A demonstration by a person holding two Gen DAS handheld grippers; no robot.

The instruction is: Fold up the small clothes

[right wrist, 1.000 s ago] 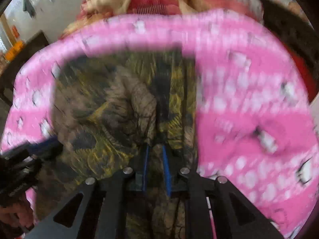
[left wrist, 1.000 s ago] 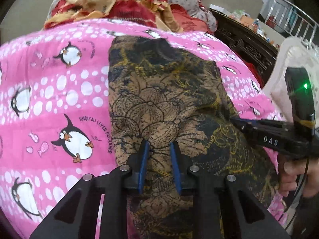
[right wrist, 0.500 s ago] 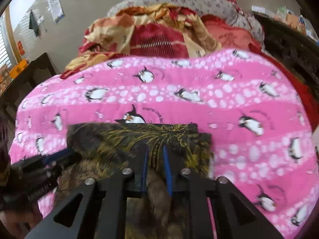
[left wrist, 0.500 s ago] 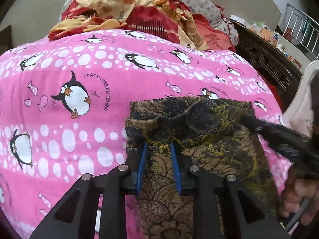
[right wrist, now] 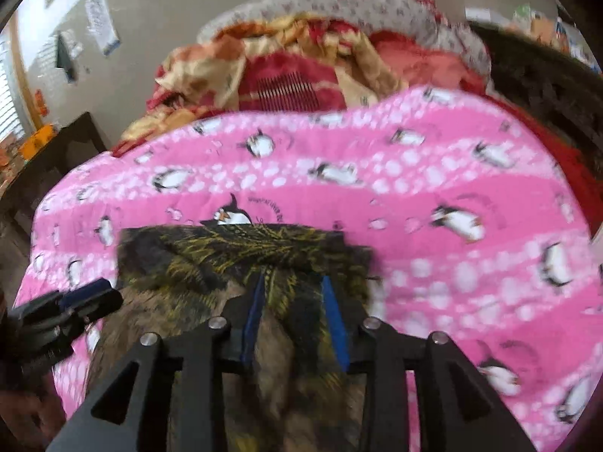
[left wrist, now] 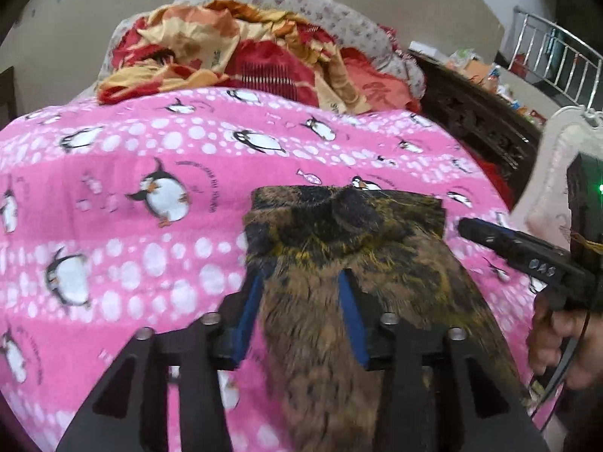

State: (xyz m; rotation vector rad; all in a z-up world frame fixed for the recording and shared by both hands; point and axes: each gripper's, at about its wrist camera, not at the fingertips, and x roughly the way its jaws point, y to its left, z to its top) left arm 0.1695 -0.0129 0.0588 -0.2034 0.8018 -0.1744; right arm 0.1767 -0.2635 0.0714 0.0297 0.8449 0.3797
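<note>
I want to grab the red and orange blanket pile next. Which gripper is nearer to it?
Neither clearly. The left gripper and right gripper both sit over the brown floral garment, with pink penguin sheet between them and the blanket pile.

Left wrist view: sits just behind the left claw (left wrist: 301, 282), looking forward and down, close over the brown patterned cloth (left wrist: 350, 263) on the pink penguin blanket (left wrist: 150, 143).
Right wrist view: same tilt, behind the right claw (right wrist: 292, 301), equally near.
Shared: cloth, blanket, red bedding pile (right wrist: 286, 75); each view shows the other claw at its edge.
</note>
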